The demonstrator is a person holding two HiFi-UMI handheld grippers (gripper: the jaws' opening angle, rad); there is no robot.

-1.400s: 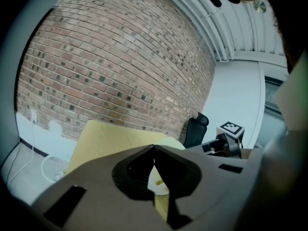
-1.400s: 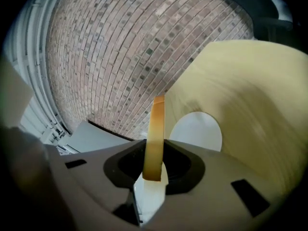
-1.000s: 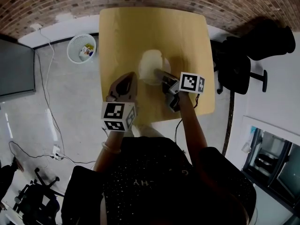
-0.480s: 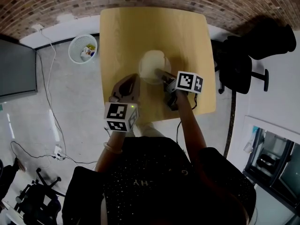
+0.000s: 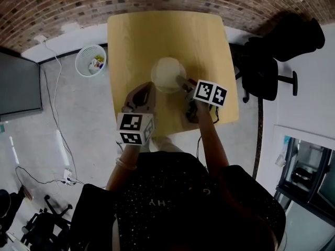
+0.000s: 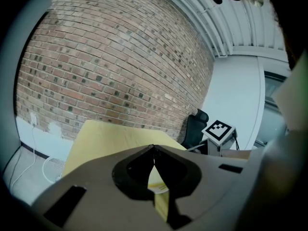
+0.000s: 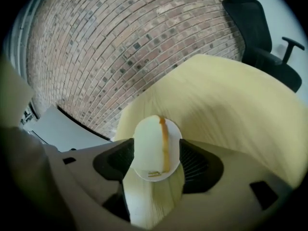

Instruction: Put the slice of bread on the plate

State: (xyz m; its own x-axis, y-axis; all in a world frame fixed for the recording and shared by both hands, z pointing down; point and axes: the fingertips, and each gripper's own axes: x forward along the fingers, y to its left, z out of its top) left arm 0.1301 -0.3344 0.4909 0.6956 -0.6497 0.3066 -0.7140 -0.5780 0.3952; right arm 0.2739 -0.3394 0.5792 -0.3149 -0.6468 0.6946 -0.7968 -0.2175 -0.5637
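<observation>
A wooden table [image 5: 157,35] holds a white plate [image 7: 155,177], and the slice of bread [image 7: 149,146] lies on it. The right gripper [image 5: 182,82] hangs over the plate, its jaws opening clear of the slice. The left gripper [image 6: 154,148] is clenched on nothing nearby.

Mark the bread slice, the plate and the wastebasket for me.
bread slice [image 7: 150,143], right gripper view, its pale face.
plate [image 7: 173,146], right gripper view, bare part right of the crust.
wastebasket [image 5: 81,60], head view, white mesh wall.
</observation>
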